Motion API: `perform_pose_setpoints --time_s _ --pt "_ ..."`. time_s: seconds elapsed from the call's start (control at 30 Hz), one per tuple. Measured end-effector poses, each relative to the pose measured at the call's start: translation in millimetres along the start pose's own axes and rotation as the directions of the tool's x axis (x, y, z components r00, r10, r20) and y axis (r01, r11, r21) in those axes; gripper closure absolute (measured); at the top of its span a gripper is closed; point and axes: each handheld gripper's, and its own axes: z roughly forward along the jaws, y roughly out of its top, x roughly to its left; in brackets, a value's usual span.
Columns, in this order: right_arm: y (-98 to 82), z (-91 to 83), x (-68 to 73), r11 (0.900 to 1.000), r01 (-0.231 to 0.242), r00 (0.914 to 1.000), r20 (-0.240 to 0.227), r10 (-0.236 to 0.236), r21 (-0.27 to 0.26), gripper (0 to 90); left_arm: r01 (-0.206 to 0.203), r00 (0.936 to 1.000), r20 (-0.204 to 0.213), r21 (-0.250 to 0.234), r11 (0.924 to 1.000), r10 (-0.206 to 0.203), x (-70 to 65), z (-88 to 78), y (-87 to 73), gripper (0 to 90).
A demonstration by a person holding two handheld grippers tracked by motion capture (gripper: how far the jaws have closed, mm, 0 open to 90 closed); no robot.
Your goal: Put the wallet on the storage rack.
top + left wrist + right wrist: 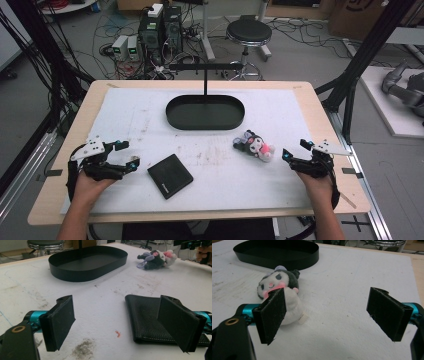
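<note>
Left tool (pixel 128 154) at lower left stood spread near the wallet (pixel 170 175); right tool (pixel 295 149) stood spread beside the plush toy (pixel 256 145).

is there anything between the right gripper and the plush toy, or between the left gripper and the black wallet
Nothing visible. The right gripper, jaws open, faces the plush toy across bare white mat. The left gripper, also open, has the black wallet lying just beside it on the mat, untouched.
</note>
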Motion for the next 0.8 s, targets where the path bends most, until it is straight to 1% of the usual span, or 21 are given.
perform_pose_setpoints --time_s 0.03,0.07,0.1,0.13,0.17,0.2,0.27,0.33,0.37,0.4,0.47,0.5,0.57,0.6,0.63,0.67,0.7,0.73,0.77,0.8 --pt "-0.4 0.5 -0.3 1.000 -0.004 1.0000 -0.001 0.004 0.001 16.4 -0.004 1.0000 -0.001 0.002 1.0000 0.004 0.2 0.5 0.2 14.6" --pt "-0.9 0.9 -1.1 1.000 0.001 1.0000 0.000 -0.001 0.003 16.4 -0.002 1.0000 -0.002 0.004 1.0000 0.002 0.5 1.0 0.3 14.6" --pt "-1.7 0.6 -1.9 1.000 -0.006 1.0000 0.001 0.006 0.006 16.4 -0.002 1.0000 -0.004 0.004 1.0000 0.002 1.0 1.7 0.4 14.6" --pt "-2.3 0.1 -2.8 1.000 -0.003 1.0000 0.002 0.003 0.005 16.4 -0.010 0.9998 -0.015 0.008 0.9999 0.010 1.9 2.4 0.6 14.6" --pt "-2.8 -0.6 -3.0 1.000 -0.009 1.0000 0.002 0.009 0.006 16.4 -0.010 0.9998 -0.015 0.008 0.9999 0.010 1.9 2.4 0.6 14.6" --pt "-3.3 -1.4 -3.7 1.000 -0.002 1.0000 0.005 0.002 0.004 16.4 -0.005 0.9998 -0.021 0.008 1.0000 0.005 2.2 2.7 0.7 14.6" --pt "-3.2 -3.0 -3.8 1.000 0.000 1.0000 0.003 0.000 0.006 16.4 -0.018 0.9990 -0.040 0.007 0.9998 0.018 2.6 2.3 1.4 14.6" --pt "-2.9 -4.1 -3.7 1.000 0.003 1.0000 0.009 -0.003 0.004 16.4 -0.001 0.9993 -0.039 -0.005 1.0000 0.001 3.1 1.6 2.3 14.6" --pt "-2.5 -5.7 -2.1 1.000 0.002 1.0000 0.008 -0.002 -0.001 16.4 0.013 0.9998 -0.013 -0.013 0.9998 -0.013 3.0 2.0 2.6 14.6" --pt "-2.5 -5.7 -2.1 1.000 0.002 1.0000 0.008 -0.002 -0.001 16.4 0.013 0.9998 -0.013 -0.013 0.9998 -0.013 3.0 2.0 2.6 14.6" --pt "-1.6 -5.7 0.2 1.000 0.007 0.9999 0.008 -0.007 0.000 16.4 0.029 0.9996 0.000 -0.012 0.9995 -0.029 2.2 3.8 2.3 14.6" --pt "-1.3 -5.2 0.9 1.000 0.011 0.9999 0.009 -0.011 0.000 16.4 0.044 0.9989 0.015 -0.010 0.9990 -0.044 2.5 6.3 2.1 14.6" --pt "-1.0 -4.8 2.0 1.000 0.009 0.9999 0.007 -0.009 0.002 16.4 0.051 0.9984 0.022 -0.009 0.9986 -0.051 2.4 8.0 2.1 14.6" --pt "-1.2 -3.8 2.9 1.000 0.020 0.9998 0.005 -0.020 0.006 16.4 0.058 0.9978 0.031 -0.004 0.9983 -0.058 2.0 9.6 2.1 14.6" --pt "-1.3 -3.6 3.6 1.000 0.018 0.9998 0.003 -0.018 0.011 16.4 0.061 0.9975 0.035 0.004 0.9981 -0.062 1.3 11.3 2.2 14.6" --pt "-1.5 -3.4 3.4 1.000 0.025 0.9997 0.002 -0.025 0.013 16.4 0.063 0.9969 0.045 0.025 0.9977 -0.064 -0.5 15.2 2.4 14.6" --pt "-1.6 -3.3 3.6 1.000 0.026 0.9997 0.000 -0.026 0.012 16.4 0.063 0.9969 0.045 0.025 0.9977 -0.064 -0.5 15.2 2.4 14.6" --pt "-1.7 -3.3 3.5 1.000 0.028 0.9996 0.001 -0.028 0.012 16.4 0.060 0.9963 0.059 0.047 0.9971 -0.062 -2.0 19.4 2.9 14.6" --pt "-1.7 -3.3 3.5 1.000 0.028 0.9996 0.001 -0.028 0.012 16.4 0.060 0.9963 0.059 0.047 0.9971 -0.062 -2.0 19.4 2.9 14.6" --pt "-1.8 -3.6 3.7 1.000 0.026 0.9997 -0.001 -0.026 0.013 16.4 0.056 0.9961 0.064 0.059 0.9967 -0.060 -3.0 22.2 3.3 14.6"
